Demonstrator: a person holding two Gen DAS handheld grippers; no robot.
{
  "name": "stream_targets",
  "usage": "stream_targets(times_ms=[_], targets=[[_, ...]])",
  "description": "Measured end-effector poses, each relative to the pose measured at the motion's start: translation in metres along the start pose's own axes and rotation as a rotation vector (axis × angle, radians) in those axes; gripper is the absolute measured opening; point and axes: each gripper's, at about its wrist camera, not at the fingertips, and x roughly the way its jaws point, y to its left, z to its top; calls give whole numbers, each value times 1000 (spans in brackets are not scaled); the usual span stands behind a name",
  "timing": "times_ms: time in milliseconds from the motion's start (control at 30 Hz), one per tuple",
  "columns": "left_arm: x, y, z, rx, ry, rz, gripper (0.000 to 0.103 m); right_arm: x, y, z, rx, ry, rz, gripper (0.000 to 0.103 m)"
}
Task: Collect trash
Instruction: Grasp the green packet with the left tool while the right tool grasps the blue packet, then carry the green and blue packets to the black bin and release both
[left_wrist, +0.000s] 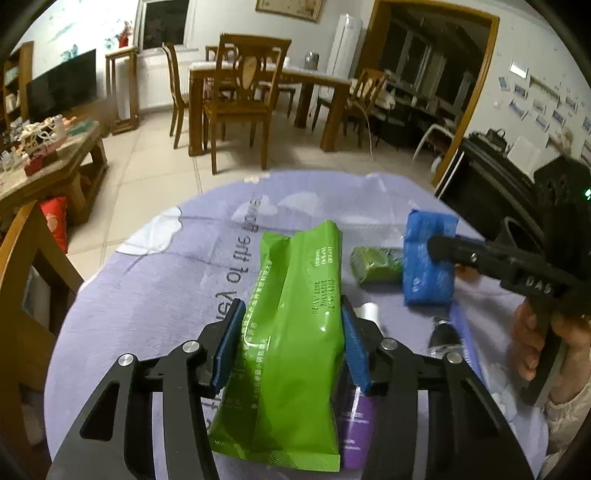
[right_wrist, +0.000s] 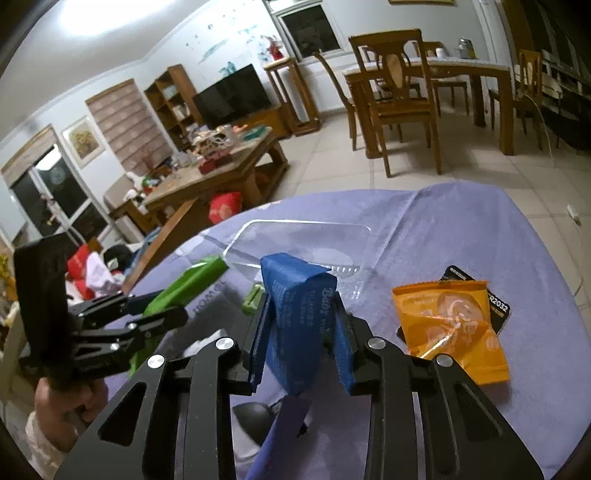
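Note:
My left gripper (left_wrist: 291, 328) is shut on a long green wrapper (left_wrist: 291, 317) and holds it over the purple-clothed table (left_wrist: 147, 295). My right gripper (right_wrist: 301, 332) is shut on a blue tissue pack (right_wrist: 295, 317), which also shows in the left wrist view (left_wrist: 428, 258), held above the table. A small green packet (left_wrist: 373, 264) lies on the cloth between the two. An orange snack wrapper (right_wrist: 450, 325) lies on a black battery card (right_wrist: 498, 310) to the right. A clear plastic tray (right_wrist: 306, 240) sits farther back.
A purple bottle (left_wrist: 354, 424) and a dark cylinder (left_wrist: 445, 332) lie near the left gripper. A black round object (right_wrist: 255, 417) sits below the right gripper. A wooden chair (left_wrist: 236, 99), a dining table (left_wrist: 266, 77) and a cluttered coffee table (right_wrist: 207, 173) stand beyond.

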Motion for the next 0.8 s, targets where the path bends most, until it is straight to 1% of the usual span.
stream_targets(times_ms=[100, 233, 300, 433, 633, 800], targets=[[-16, -7, -1, -4, -42, -2, 49, -16, 0, -5, -2, -26, 20, 30], [-36, -20, -2, -4, -94, -17, 49, -48, 3, -10, 2, -91, 45, 30], [-45, -31, -2, -6, -115, -33, 49, -67, 4, -16, -3, -127, 45, 30], [-60, -57, -3, 8, -150, -65, 49, -103, -1, -26, 0, -168, 47, 30], [-66, -101, -2, 46, -171, -106, 49, -161, -21, -42, 9, -238, 19, 30], [-67, -140, -1, 82, -182, -142, 49, -210, -51, -59, 55, -303, -7, 30]])
